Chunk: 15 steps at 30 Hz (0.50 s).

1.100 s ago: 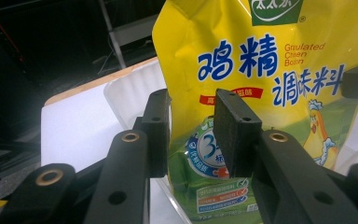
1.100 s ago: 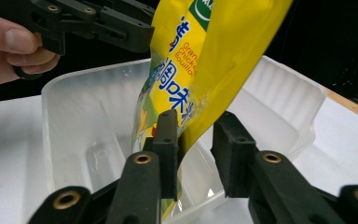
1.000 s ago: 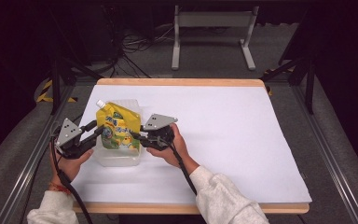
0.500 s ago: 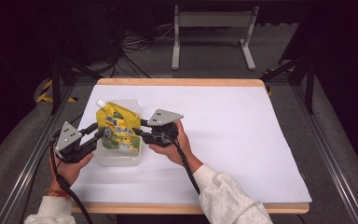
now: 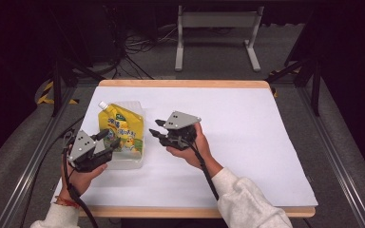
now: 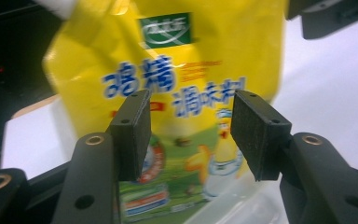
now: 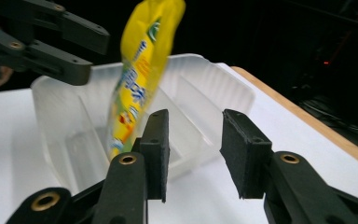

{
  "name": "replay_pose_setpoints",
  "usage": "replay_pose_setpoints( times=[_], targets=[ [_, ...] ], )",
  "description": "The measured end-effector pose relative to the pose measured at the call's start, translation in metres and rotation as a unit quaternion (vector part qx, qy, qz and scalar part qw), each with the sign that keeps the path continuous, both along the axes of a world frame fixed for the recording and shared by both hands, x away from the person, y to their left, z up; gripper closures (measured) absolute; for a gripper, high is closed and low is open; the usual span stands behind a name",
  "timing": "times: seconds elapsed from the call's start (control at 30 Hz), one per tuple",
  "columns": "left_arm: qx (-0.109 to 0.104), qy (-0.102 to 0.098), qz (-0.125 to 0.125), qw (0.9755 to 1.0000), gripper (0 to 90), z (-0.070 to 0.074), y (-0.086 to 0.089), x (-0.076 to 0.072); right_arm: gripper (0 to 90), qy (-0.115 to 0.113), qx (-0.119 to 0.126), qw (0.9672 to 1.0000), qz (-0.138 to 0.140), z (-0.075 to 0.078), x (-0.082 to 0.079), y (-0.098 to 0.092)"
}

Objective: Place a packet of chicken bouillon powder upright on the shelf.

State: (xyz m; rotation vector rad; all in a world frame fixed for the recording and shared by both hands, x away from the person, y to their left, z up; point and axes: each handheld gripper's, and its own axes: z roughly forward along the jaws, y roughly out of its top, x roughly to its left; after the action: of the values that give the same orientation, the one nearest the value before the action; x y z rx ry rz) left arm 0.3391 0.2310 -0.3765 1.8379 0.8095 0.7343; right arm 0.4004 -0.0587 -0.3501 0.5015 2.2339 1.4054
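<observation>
A yellow spouted pouch stands upright in a clear plastic container at the table's left. My left gripper is at the pouch's left side. Its jaws have just been opening, and in the left gripper view the pads stand apart with nothing pressed between them; the pouch's printed face stands right behind them. My right gripper hangs open to the right of the container. Nothing lies between its pads, and the pouch and container lie beyond them.
White sheet covers the wooden table, bare to the right of my right hand. The table's far edge is wood. A metal stand and cables sit on the floor behind. Rails run along both sides.
The left gripper's jaws have spread apart at the pouch. The right gripper has drawn back from the pouch, to the right and a little upward. The pouch still stands in the container.
</observation>
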Motion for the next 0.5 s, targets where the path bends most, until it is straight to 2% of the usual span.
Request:
replay_pose_setpoints(
  times=[0.13,0.17,0.23,0.33,0.4,0.5],
  targets=[
    [0.005,-0.001,-0.009,0.9999,42.5,-0.001,-0.008,-0.003,60.8,0.002,-0.009,0.9999,-0.010,0.003,-0.002,-0.013],
    [0.007,0.001,-0.017,0.9998,41.2,-0.002,-0.014,-0.006,59.7,-0.008,-0.029,0.9994,-0.015,0.005,-0.005,-0.022],
    [0.009,0.002,-0.021,0.9997,40.6,-0.002,-0.018,-0.007,59.7,-0.010,-0.034,0.9992,-0.017,0.005,-0.006,-0.025],
    [0.006,0.006,-0.027,0.9996,35.3,-0.003,-0.026,-0.011,57.5,-0.009,-0.058,0.9980,-0.023,0.004,-0.008,-0.038],
    [0.012,0.005,-0.029,0.9995,30.9,-0.004,-0.034,-0.015,55.4,-0.017,-0.076,0.9965,-0.030,0.004,-0.011,-0.046],
    [0.023,0.006,-0.040,0.9989,26.4,-0.006,-0.043,-0.018,52.7,-0.016,-0.088,0.9953,-0.037,0.003,-0.015,-0.059]
  ],
)
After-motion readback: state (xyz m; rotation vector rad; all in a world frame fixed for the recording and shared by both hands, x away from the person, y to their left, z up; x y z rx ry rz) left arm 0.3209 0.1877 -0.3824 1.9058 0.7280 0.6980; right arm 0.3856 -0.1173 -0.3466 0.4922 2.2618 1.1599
